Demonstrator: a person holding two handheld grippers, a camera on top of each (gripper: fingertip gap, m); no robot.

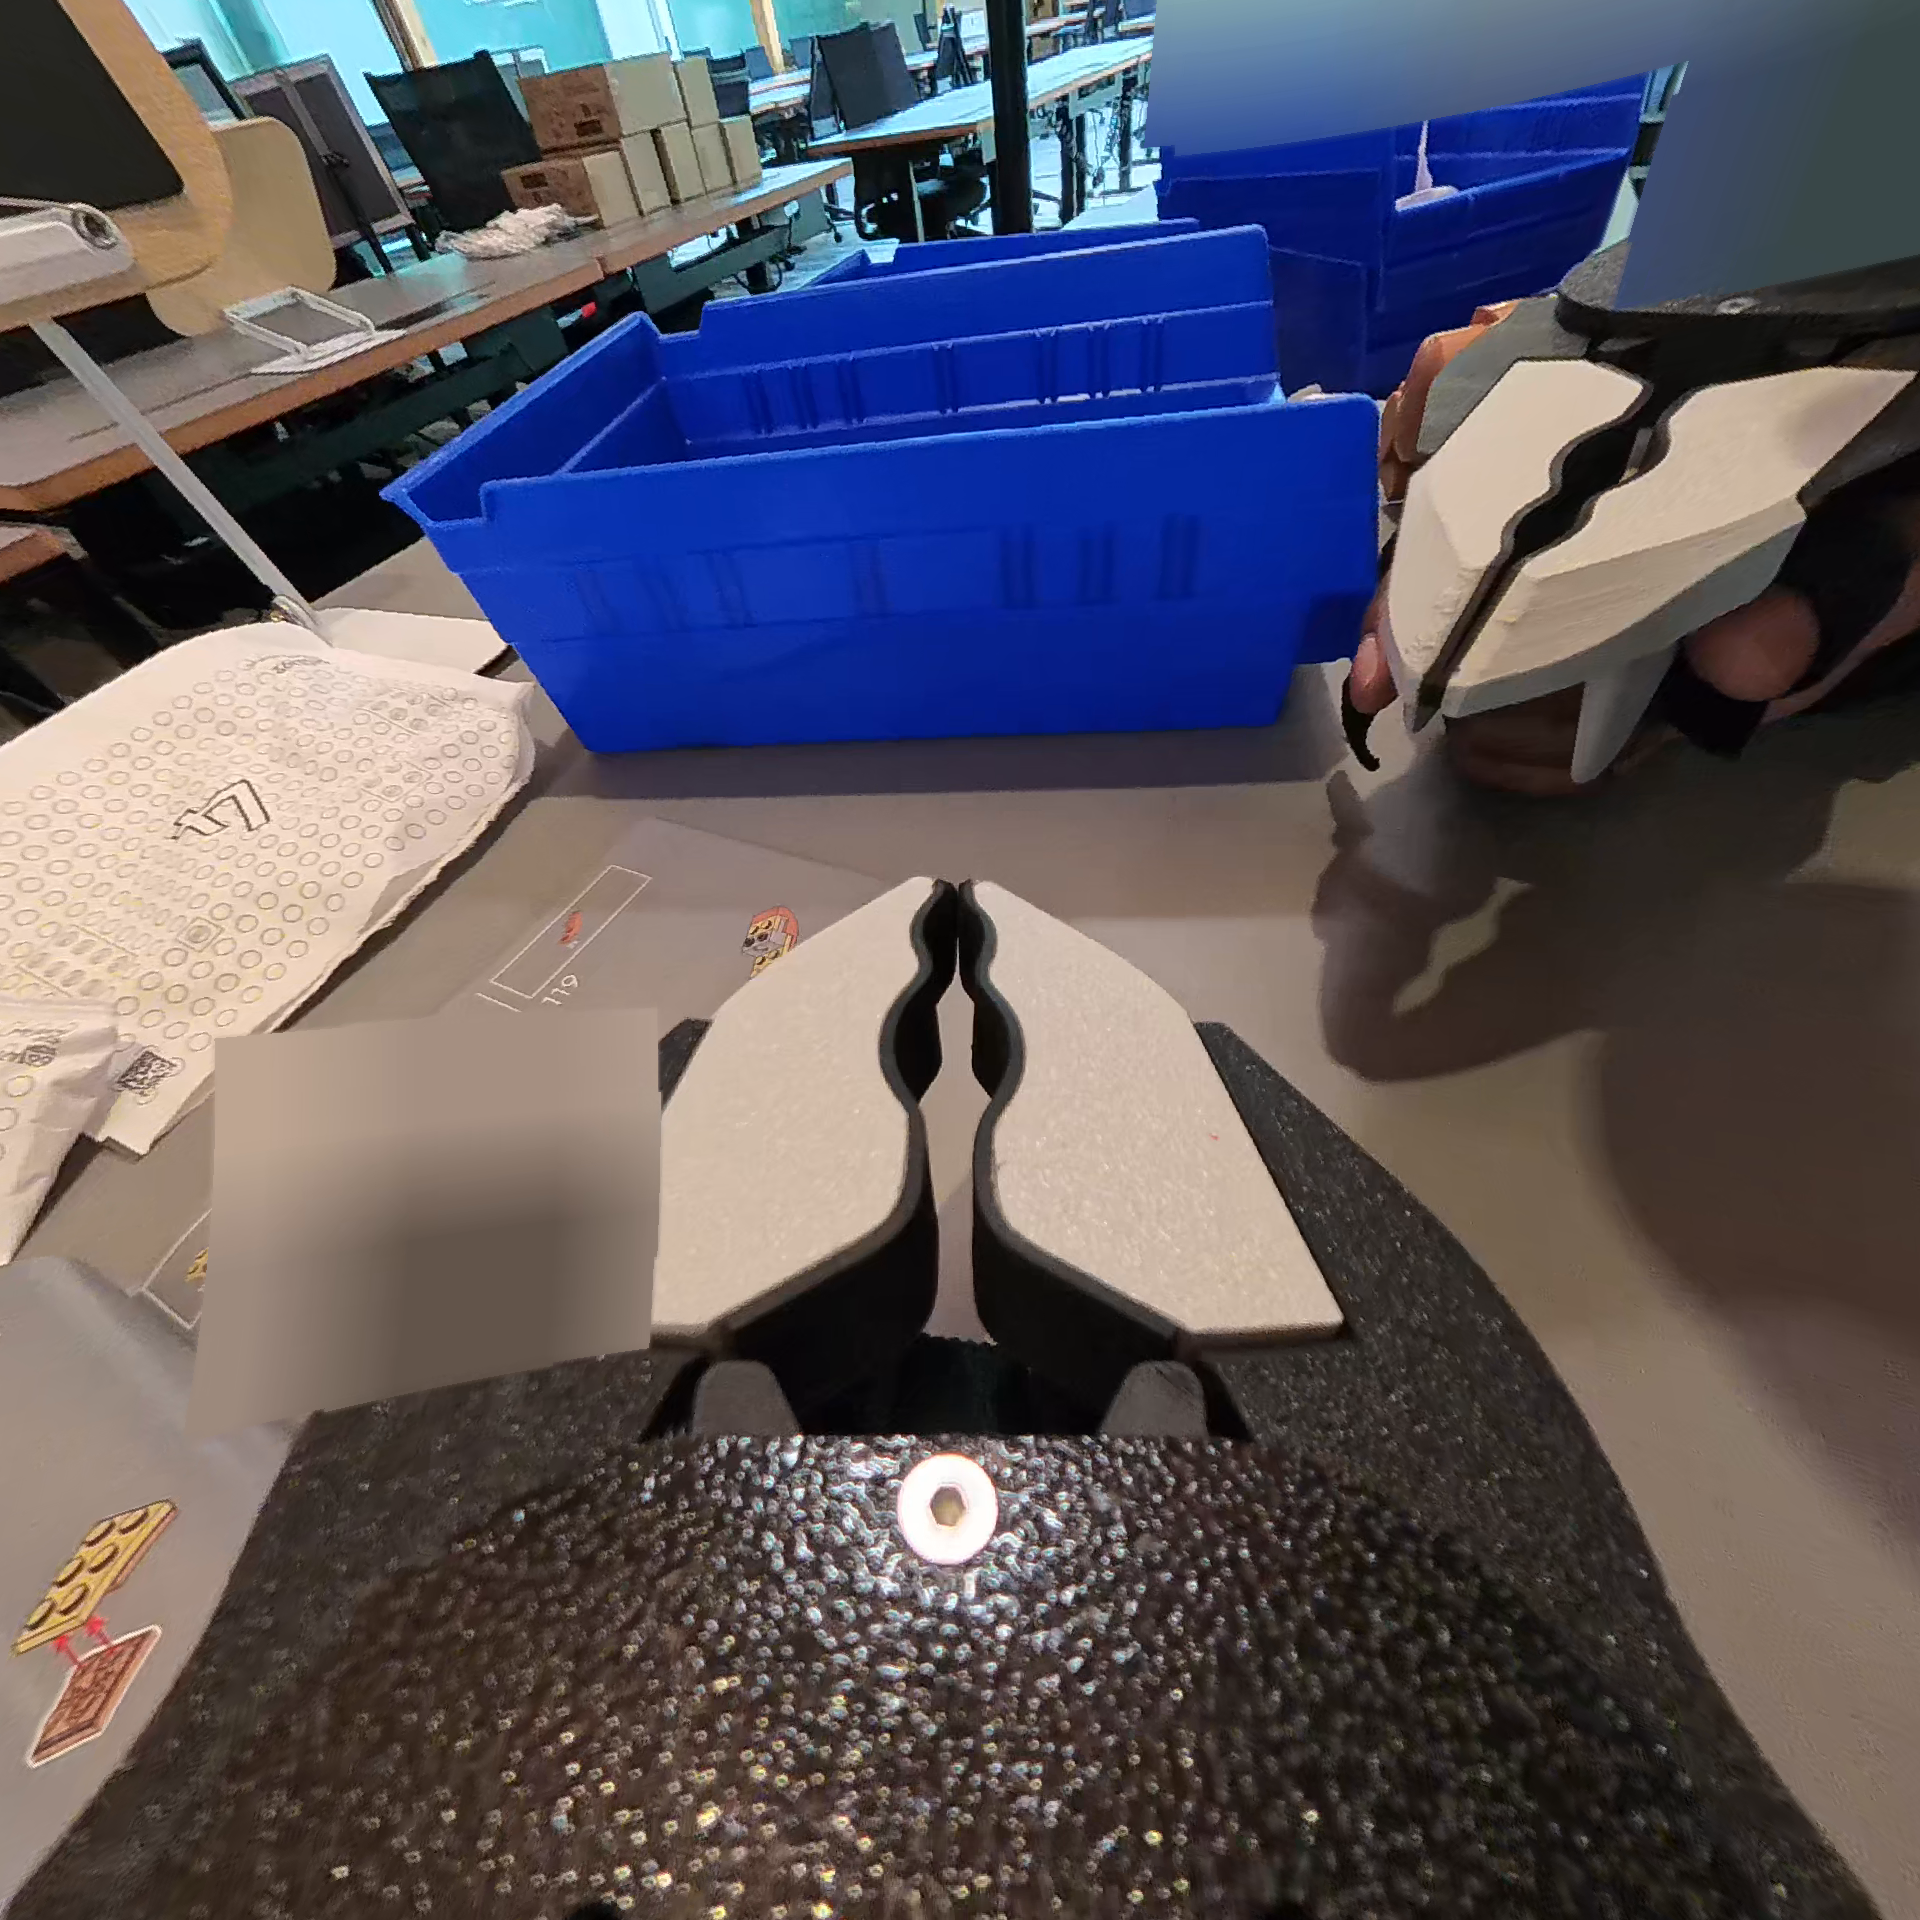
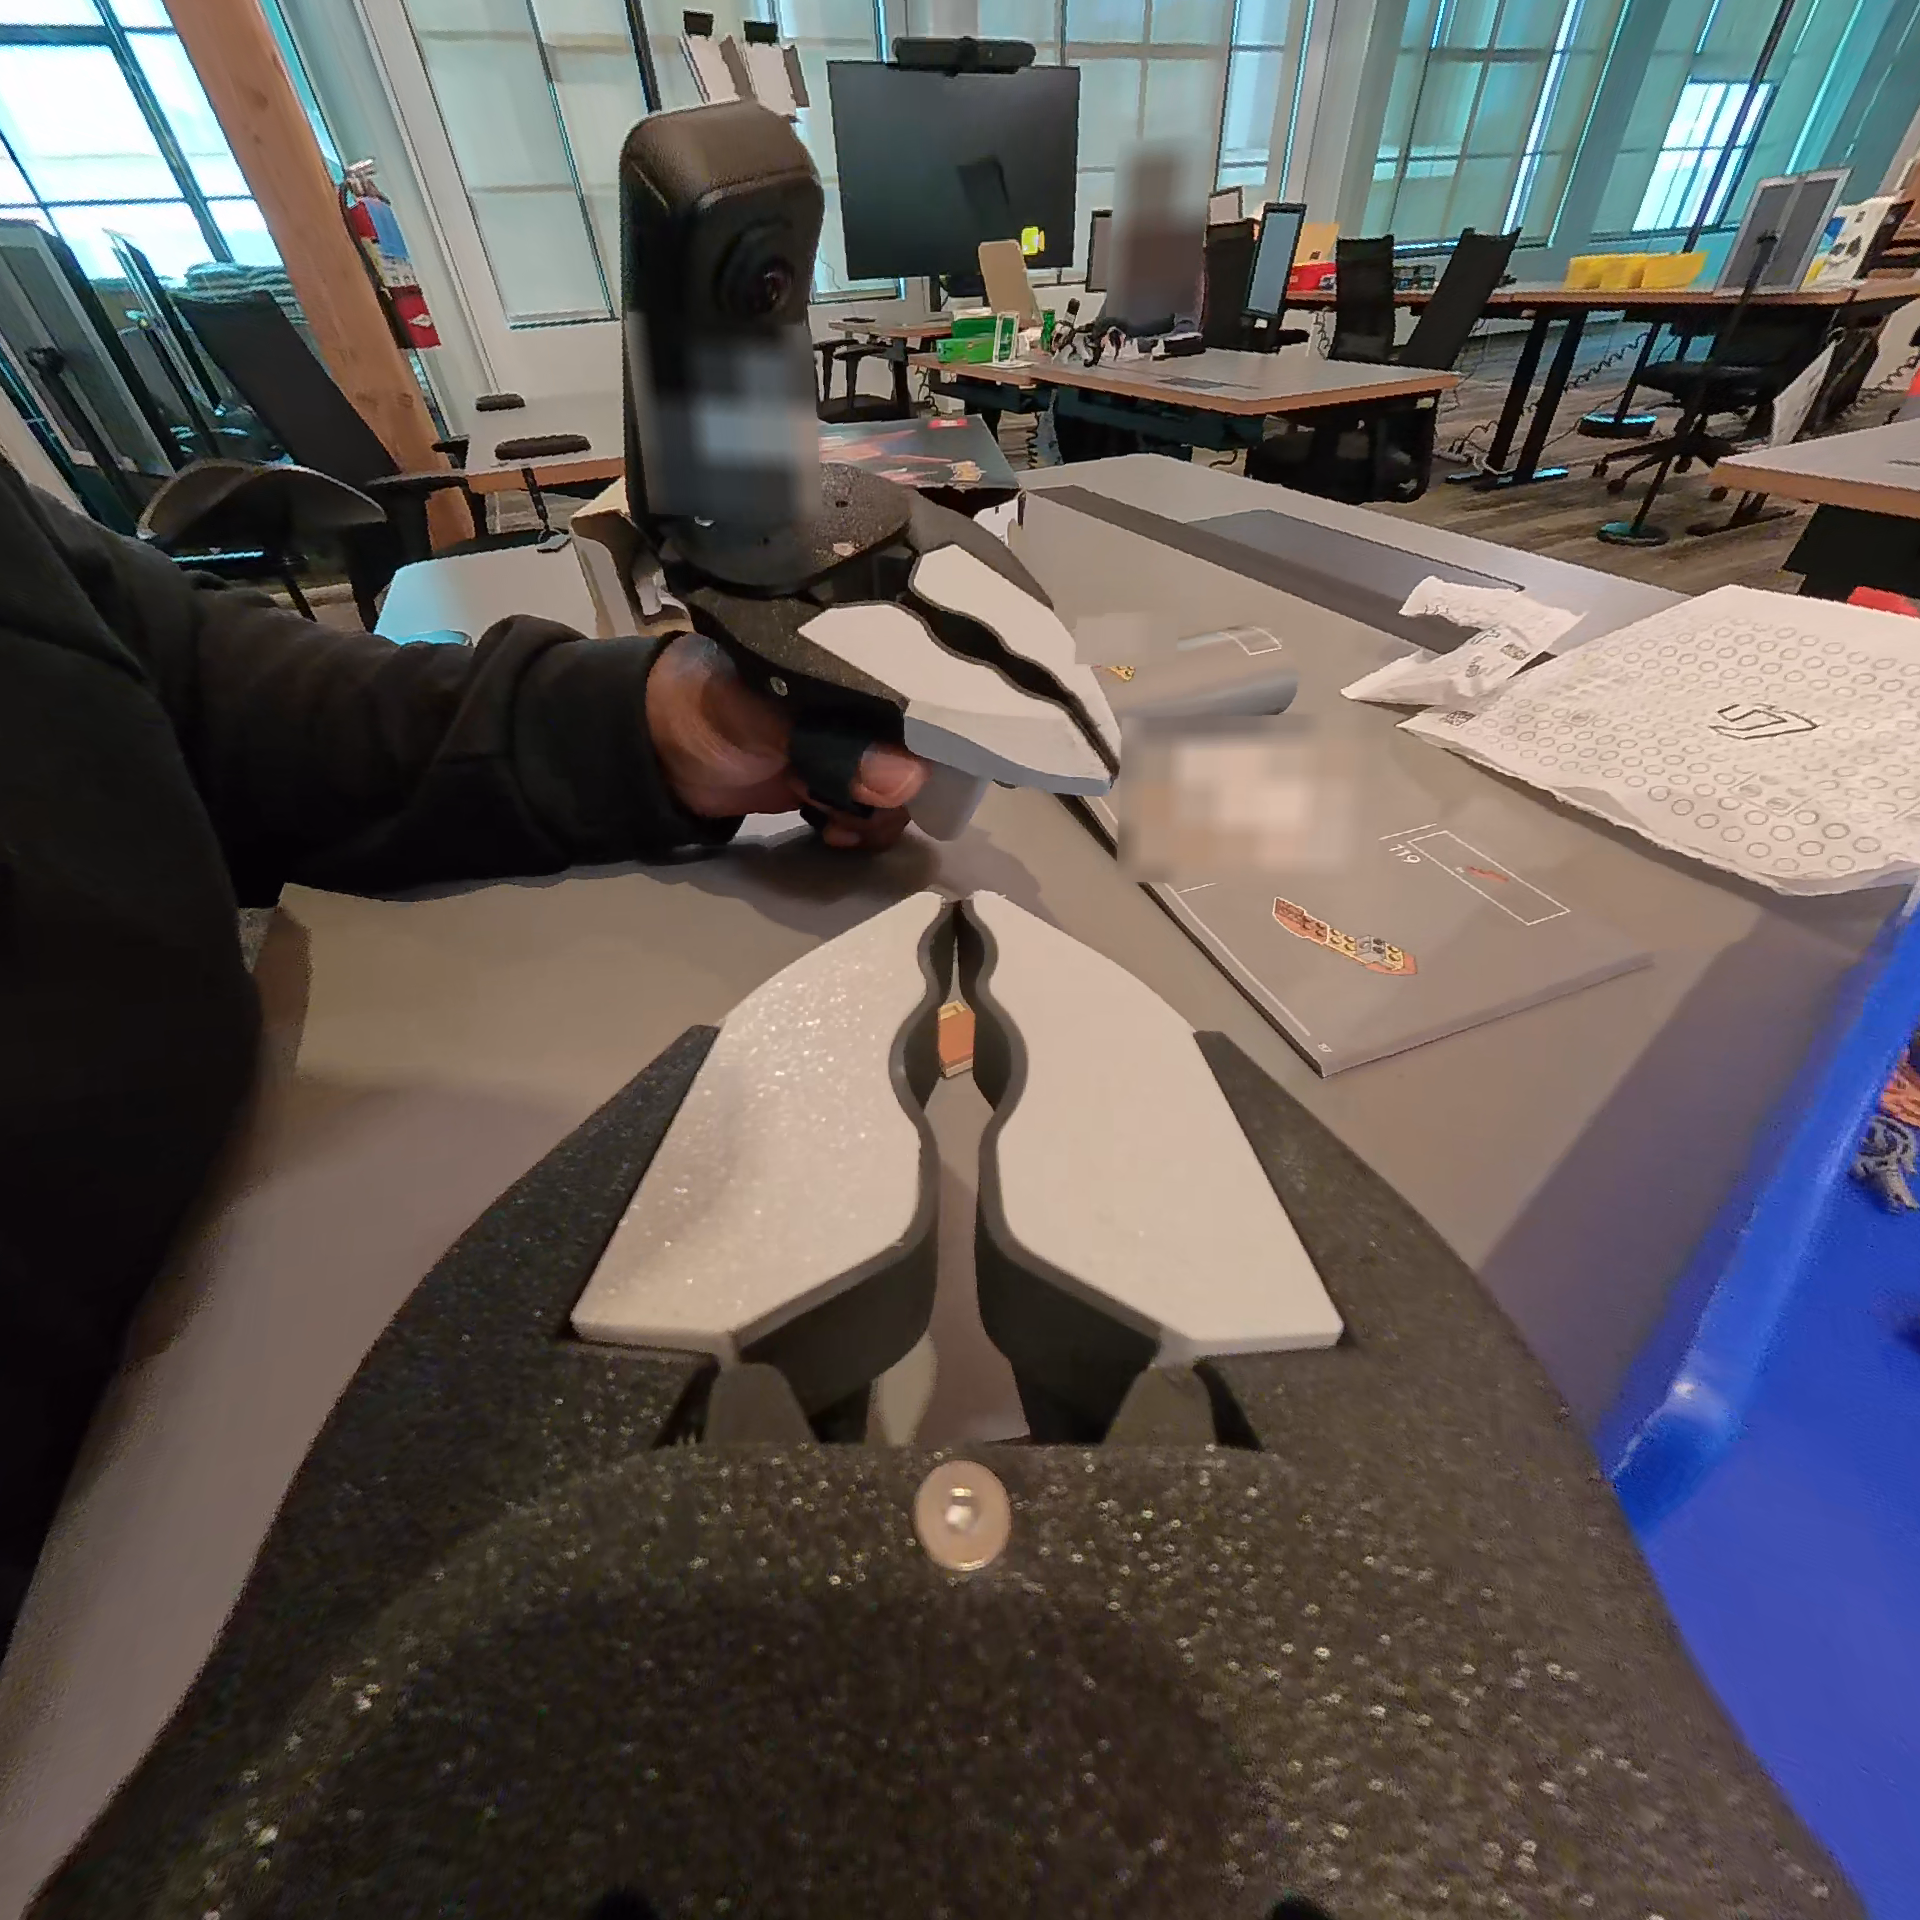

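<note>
Fingertips pinched together on the left gripper (image 1: 956, 914), nothing between them, and it hangs low over the grey table (image 1: 1143, 831) above the open instruction booklet (image 1: 623, 935). Over on the other side, the right gripper (image 2: 956, 909) has its tips closed too; through the wavy gap behind them a small orange-tan brick (image 2: 956, 1034) shows, though whether it sits between the fingers or lies on the table beneath cannot be told. From the left wrist view, that right gripper hovers tilted just beside the end of a blue plastic bin (image 1: 914, 582), with a thin black curved piece (image 1: 1359, 727) hanging by its tips and a person's hand (image 1: 1756, 644) wrapped around the handle. More blue bins (image 1: 987, 312) stack behind the first. Crumpled white paper bags printed with circles (image 1: 208, 831) lie left of the booklet, near its edge. Seen from the right wrist view, the left gripper rests in a hand (image 2: 727, 738) in a black sleeve (image 2: 364, 727), fist on the table, pointing toward the booklet's page.
</note>
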